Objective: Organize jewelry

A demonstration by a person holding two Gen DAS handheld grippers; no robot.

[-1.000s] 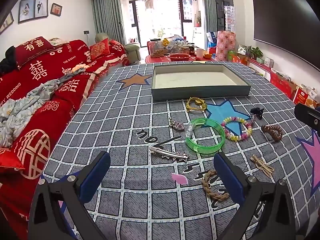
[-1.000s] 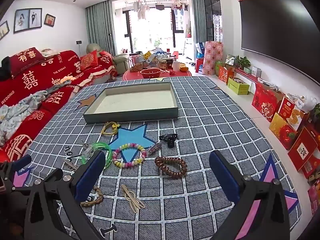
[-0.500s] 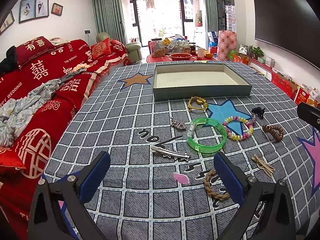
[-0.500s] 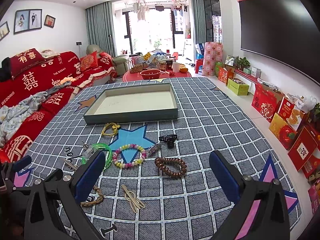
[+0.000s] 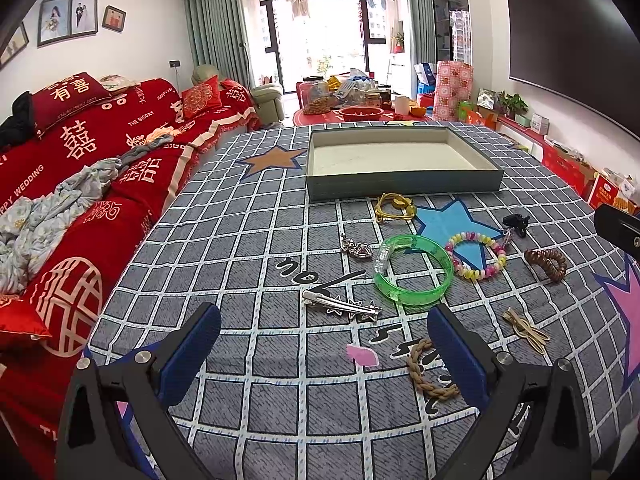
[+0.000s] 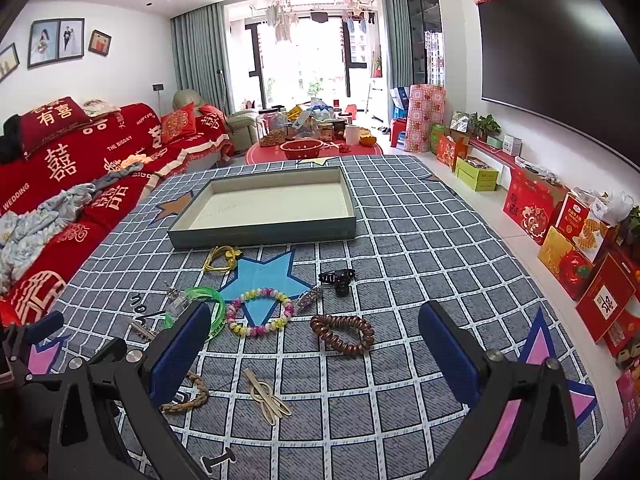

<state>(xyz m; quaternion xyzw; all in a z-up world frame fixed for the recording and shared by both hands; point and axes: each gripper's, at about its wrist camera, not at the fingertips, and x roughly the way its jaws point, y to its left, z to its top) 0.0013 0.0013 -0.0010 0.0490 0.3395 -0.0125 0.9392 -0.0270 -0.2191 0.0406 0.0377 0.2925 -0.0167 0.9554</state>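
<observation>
Jewelry lies scattered on a grey checked cloth in front of a shallow grey-blue box (image 5: 404,188) (image 6: 264,236) with a pale bare floor. A green bangle (image 5: 414,274), a silver star hair clip (image 5: 340,304), a silver charm (image 5: 357,247), a yellow cord (image 5: 394,204), a colourful bead bracelet (image 6: 259,311), a brown coil hair tie (image 6: 343,334), a black claw clip (image 6: 337,279), a braided brown band (image 5: 428,372) and a tan hairpin (image 6: 267,396) lie apart. My left gripper (image 5: 324,354) stands open above the cloth, short of the star clip. My right gripper (image 6: 314,348) is open near the coil hair tie.
A red sofa (image 5: 80,168) with grey bedding runs along the left. A low red table (image 6: 312,148) with jars and a bowl stands beyond the far edge. Red gift boxes (image 6: 576,240) line the right wall under a large screen (image 6: 560,64).
Both views have crept slightly. The jewelry, the box and both open grippers stay as they were.
</observation>
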